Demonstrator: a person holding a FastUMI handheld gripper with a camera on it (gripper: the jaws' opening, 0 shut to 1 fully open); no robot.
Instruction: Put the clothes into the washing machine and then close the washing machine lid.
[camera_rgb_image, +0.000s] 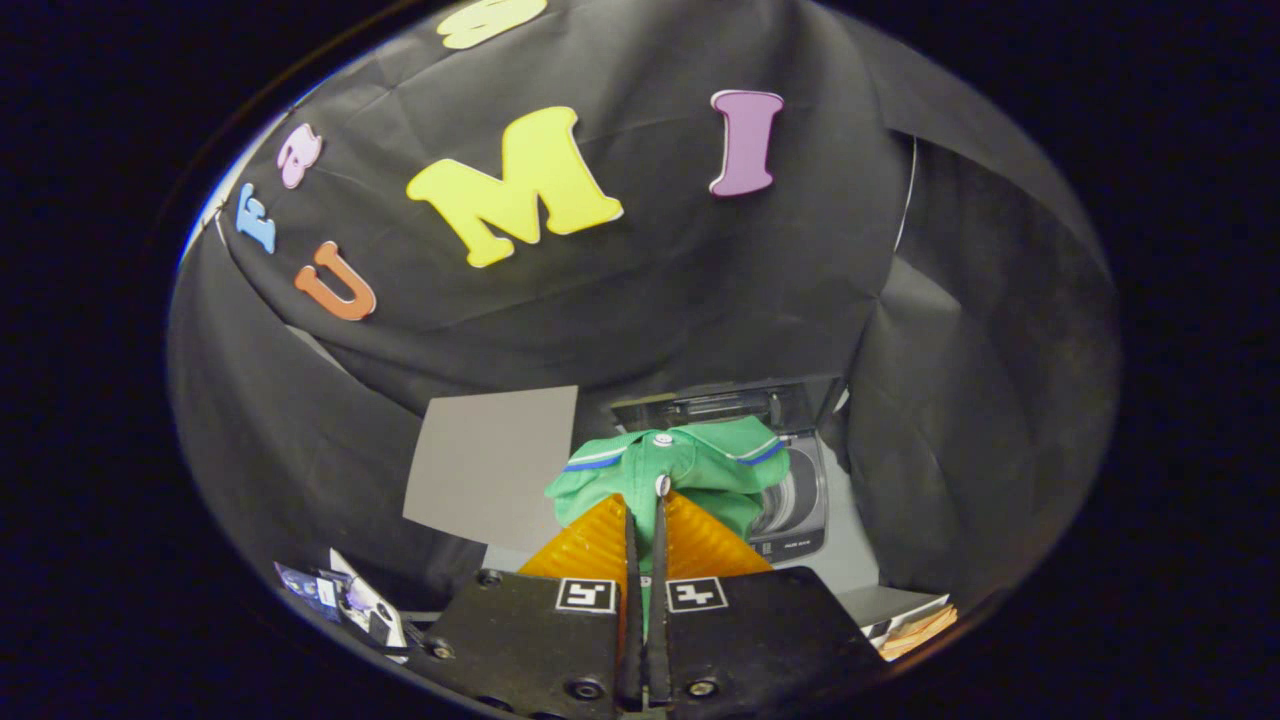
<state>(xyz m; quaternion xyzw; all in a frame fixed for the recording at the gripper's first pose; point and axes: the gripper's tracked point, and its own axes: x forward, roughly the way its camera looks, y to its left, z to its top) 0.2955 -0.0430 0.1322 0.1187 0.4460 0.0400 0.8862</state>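
Pinching one green shirt (690, 470): gripper (645, 510) fingers pressed together on soft folded cloth, white button at tips. Shirt hangs just ahead, hiding most of washing machine (800, 500) beyond; lid up, ribbed drum partly seen. One flat grey panel (490, 470) beside it. Small items near fingers unclear.

Claw (645, 500) clamped on green shirt (690, 465); washing machine (800, 500) just beyond, lid up.

We see the washing machine (800, 505) standing on a pale grey floor (860, 565), a flat grey board (490, 465) beside it.
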